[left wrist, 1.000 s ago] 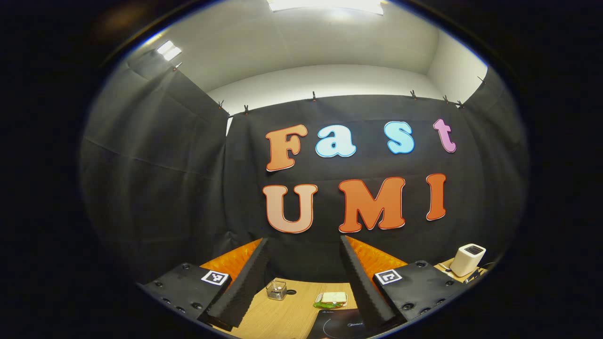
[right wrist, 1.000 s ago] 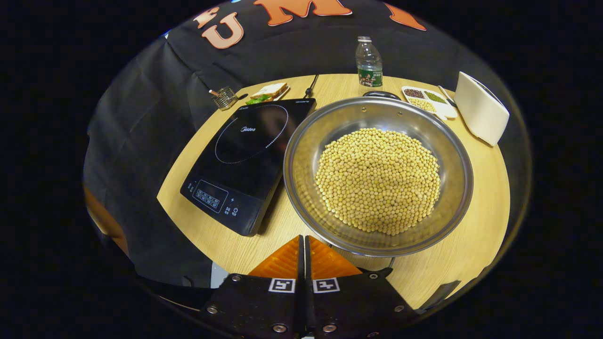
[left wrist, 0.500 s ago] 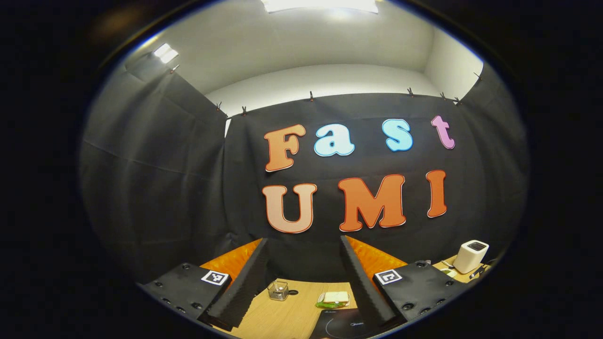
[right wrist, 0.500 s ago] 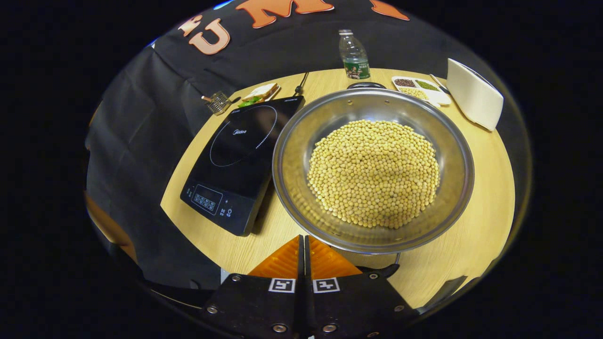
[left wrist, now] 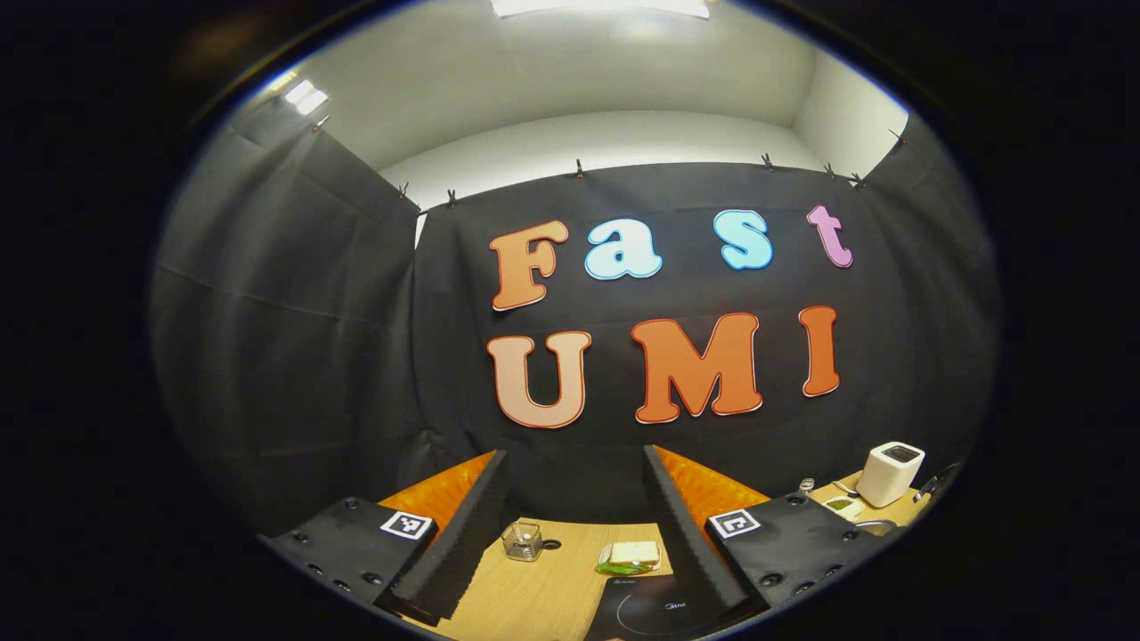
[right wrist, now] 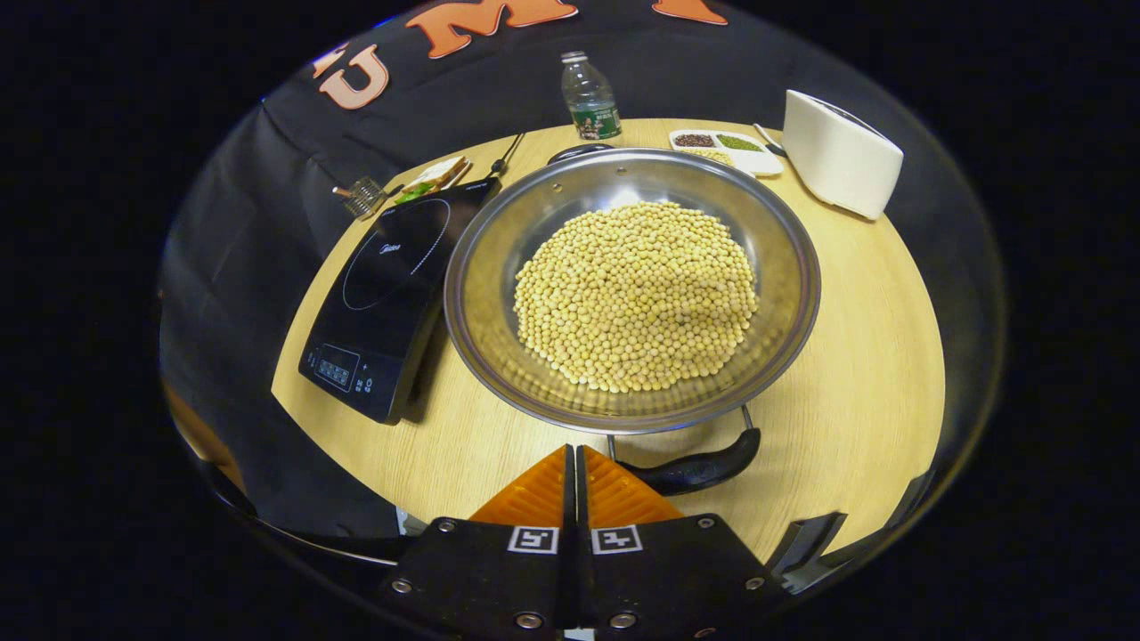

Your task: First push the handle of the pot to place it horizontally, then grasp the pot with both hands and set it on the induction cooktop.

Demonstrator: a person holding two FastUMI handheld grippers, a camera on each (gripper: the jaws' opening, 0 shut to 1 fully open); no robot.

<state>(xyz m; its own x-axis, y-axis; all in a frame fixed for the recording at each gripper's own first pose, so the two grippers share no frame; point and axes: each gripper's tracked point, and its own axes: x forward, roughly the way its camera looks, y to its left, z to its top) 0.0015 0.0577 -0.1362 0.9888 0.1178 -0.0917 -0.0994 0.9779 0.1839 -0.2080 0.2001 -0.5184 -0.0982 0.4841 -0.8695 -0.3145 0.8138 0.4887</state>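
Note:
A wide steel pot (right wrist: 784,258) full of yellow soybeans (right wrist: 637,294) sits on the round wooden table (right wrist: 873,356) in the right gripper view. Its near black handle (right wrist: 704,467) points toward me; a far handle (right wrist: 574,151) shows behind the rim. My right gripper (right wrist: 574,454) is shut, its tips just left of the near handle and apart from it. The black induction cooktop (right wrist: 383,285) lies left of the pot. In the left gripper view my left gripper (left wrist: 574,467) stands open, held high facing the booth wall, with the cooktop's edge (left wrist: 650,610) low between its fingers.
Behind the pot stand a water bottle (right wrist: 588,98), a divided dish of grains (right wrist: 726,147) and a white appliance (right wrist: 837,151). A small wire basket (right wrist: 361,196) and a sandwich on a plate (right wrist: 432,178) lie beyond the cooktop. The table's near edge runs close to my right gripper.
The right gripper has drawn back and to the right, bringing the pot's near handle into sight. The left gripper view has tilted slightly down, showing more of the table.

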